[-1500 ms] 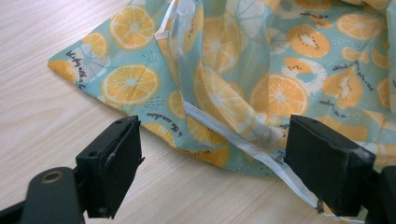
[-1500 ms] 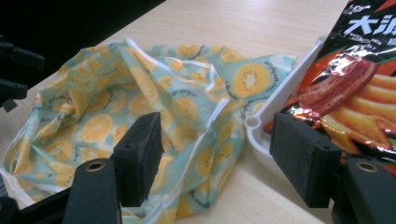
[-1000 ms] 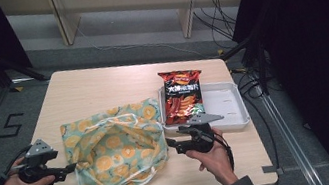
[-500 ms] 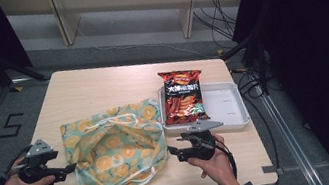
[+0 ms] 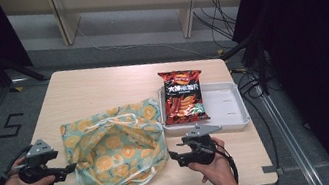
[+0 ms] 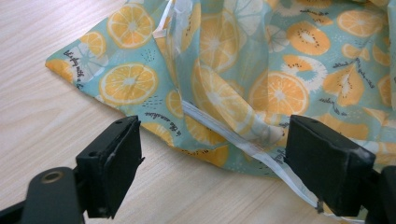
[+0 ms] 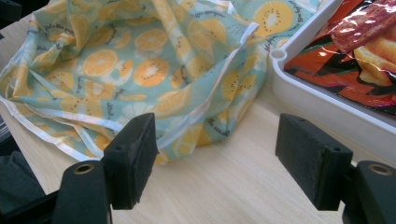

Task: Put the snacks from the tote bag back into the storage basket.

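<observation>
Bag [image 5: 116,151] lies open on the worktop [image 5: 95,86], chips [image 5: 182,95] unpacked in the tray [image 5: 229,112] — both grippers [image 5: 66,168] [image 5: 173,158] gape, empty.

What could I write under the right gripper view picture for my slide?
Open right gripper hovers over the table beside an orange-print bag and a tray holding a snack packet.

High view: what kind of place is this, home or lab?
Probably a lab or data-collection room, not a home: a bare wooden table on grey floor, loose cables running beside it, and a number 5 marked on the floor.
</observation>
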`<act>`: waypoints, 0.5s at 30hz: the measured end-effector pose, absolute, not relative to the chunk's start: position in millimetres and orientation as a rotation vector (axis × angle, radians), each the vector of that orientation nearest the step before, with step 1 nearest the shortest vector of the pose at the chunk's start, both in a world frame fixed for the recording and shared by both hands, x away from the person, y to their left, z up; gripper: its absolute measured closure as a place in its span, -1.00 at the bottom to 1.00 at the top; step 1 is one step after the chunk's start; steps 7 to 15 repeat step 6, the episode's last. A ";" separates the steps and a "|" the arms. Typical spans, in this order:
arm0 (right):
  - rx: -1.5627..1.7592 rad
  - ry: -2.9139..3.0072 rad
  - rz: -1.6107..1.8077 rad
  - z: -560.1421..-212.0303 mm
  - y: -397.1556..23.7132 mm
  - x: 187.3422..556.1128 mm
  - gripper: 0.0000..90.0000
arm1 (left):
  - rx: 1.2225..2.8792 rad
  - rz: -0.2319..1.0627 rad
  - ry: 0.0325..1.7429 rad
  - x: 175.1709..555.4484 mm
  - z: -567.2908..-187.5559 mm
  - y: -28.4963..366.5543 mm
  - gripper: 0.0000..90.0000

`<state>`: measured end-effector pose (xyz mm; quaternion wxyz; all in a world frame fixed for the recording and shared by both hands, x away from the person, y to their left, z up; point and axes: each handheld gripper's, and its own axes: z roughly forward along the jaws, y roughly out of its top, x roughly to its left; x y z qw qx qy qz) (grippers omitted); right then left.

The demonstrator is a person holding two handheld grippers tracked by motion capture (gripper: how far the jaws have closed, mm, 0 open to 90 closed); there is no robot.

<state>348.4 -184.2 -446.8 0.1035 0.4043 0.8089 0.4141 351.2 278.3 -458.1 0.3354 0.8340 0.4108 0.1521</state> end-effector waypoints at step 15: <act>1.181 2.389 1.207 -446.4 -185.8 349.1 -0.33 | 2.182 0.399 1.066 351.7 -457.8 278.8 -0.60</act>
